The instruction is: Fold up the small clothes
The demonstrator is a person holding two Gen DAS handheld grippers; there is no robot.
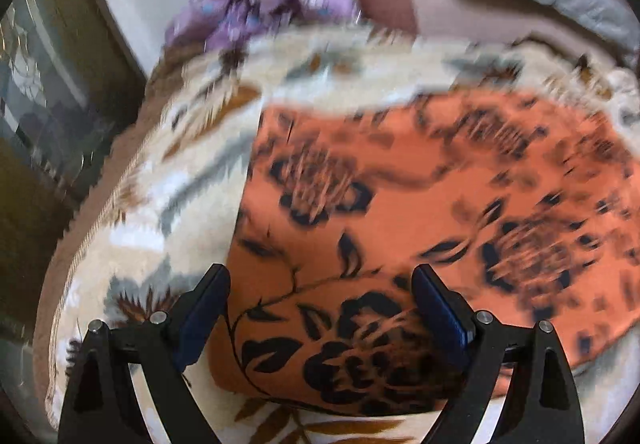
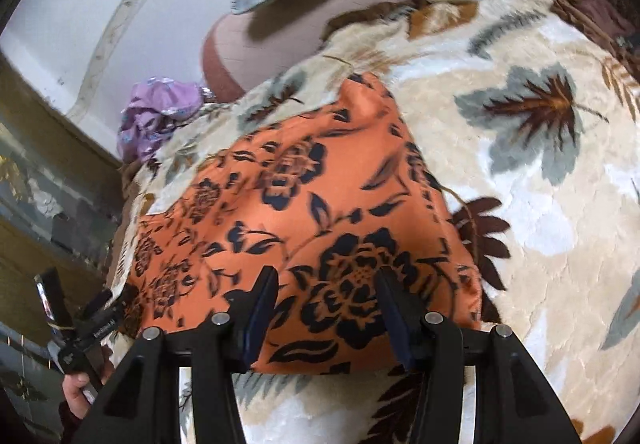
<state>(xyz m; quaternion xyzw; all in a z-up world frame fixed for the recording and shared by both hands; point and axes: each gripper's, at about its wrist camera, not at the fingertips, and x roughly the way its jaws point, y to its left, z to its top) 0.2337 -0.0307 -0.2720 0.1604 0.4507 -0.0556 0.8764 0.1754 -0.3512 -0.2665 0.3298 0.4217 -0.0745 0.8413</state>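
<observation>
Your orange floral garment lies flat on the leaf-patterned blanket covering the bed. Your left gripper hovers over its near left corner, fingers spread wide and holding nothing. Your right gripper hangs over the near edge, fingers likewise wide apart. A purple garment sits crumpled at the blanket's far left.

Orange floral garment flat on leaf-patterned blanket, right hand-held gripper spread above its near edge
</observation>
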